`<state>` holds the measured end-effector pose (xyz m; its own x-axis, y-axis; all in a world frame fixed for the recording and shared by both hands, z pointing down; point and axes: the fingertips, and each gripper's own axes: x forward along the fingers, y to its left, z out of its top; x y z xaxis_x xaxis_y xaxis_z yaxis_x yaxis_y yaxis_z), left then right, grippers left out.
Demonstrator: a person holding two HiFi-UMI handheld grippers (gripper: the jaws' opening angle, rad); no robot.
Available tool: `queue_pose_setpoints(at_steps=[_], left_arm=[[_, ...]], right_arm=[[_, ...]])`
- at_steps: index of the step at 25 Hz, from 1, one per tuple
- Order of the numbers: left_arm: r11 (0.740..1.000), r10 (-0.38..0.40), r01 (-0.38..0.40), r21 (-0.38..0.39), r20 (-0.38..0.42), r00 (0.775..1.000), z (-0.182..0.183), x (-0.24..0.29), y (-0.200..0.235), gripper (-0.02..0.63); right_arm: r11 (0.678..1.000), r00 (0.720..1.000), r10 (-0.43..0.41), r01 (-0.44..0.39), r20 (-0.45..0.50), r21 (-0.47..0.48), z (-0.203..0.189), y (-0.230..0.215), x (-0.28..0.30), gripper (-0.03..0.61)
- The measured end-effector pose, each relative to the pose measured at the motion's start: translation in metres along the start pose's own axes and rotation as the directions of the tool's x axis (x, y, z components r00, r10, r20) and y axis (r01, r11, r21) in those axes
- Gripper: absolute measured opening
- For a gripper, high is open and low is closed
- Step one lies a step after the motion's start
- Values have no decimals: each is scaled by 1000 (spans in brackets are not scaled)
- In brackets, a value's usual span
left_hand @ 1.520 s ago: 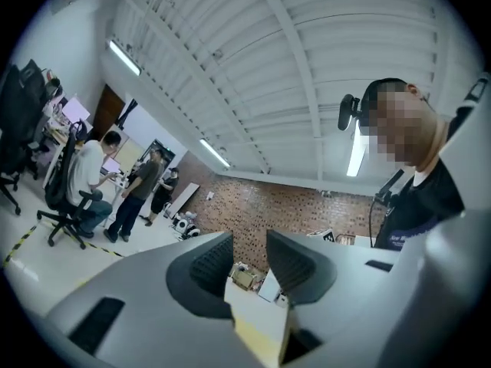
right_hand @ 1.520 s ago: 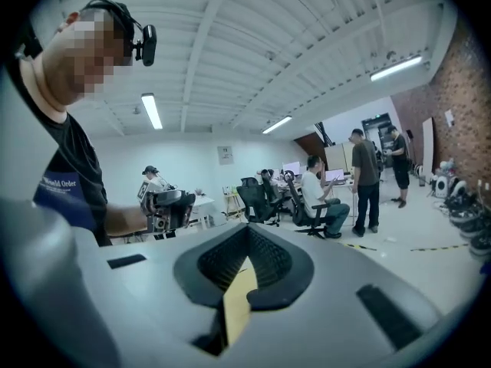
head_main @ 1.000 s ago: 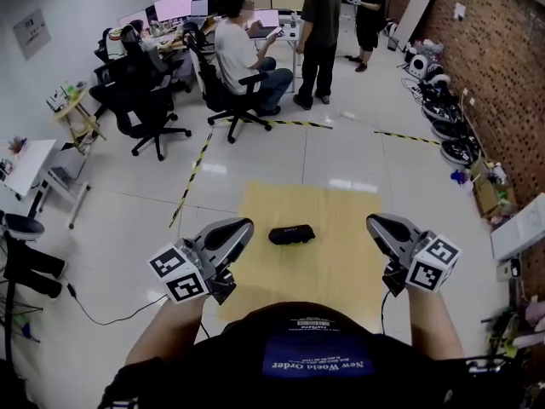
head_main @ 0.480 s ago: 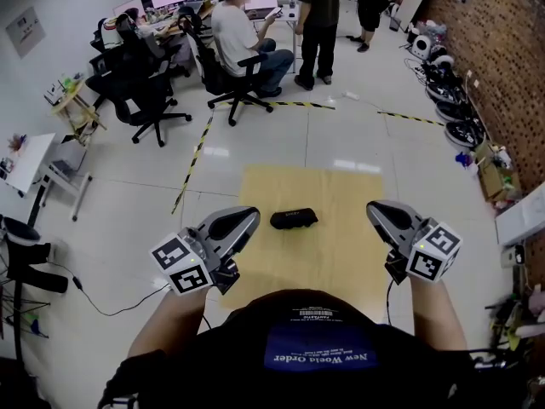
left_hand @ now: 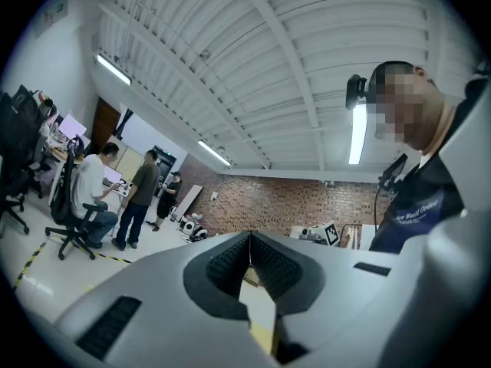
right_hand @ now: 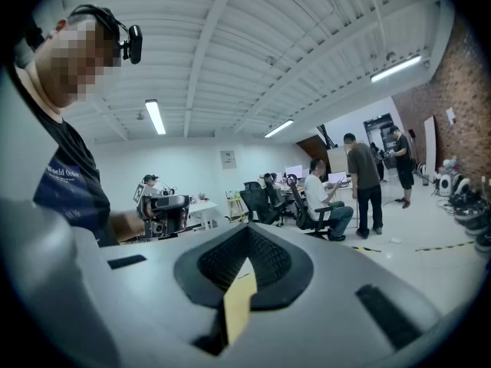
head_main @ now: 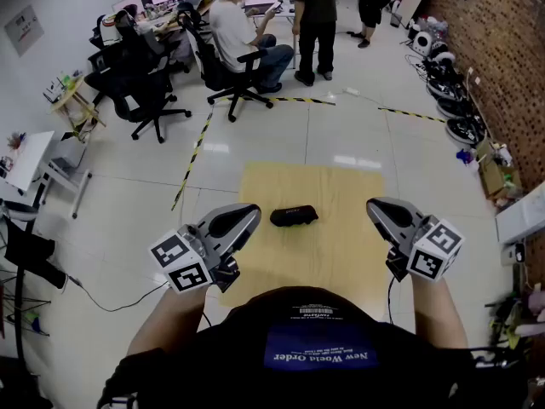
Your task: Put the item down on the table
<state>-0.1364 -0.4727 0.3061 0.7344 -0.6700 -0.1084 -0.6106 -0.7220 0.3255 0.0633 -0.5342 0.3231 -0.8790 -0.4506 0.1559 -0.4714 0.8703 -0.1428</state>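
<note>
Fingers [left_hand: 228, 264] are clenched empty on the left gripper [head_main: 247, 216] and right gripper [head_main: 376, 209]; an inward swing could shove the black case [head_main: 293, 216] across the table [head_main: 349, 254].

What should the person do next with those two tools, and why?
Probably just draw both back toward the body and rest. The black item already lies on the wooden table, clear of both tools. The left tool and right tool are shut and empty, so nothing seems left to set down.
</note>
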Motion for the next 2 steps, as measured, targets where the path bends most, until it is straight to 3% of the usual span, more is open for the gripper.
queue_pose_setpoints(at_steps=[2], left_arm=[[1000, 0, 0, 2, 1, 1000, 0, 1, -1, 8]], right_arm=[[1000, 1000, 3, -3, -2, -2, -1, -1, 0, -12]])
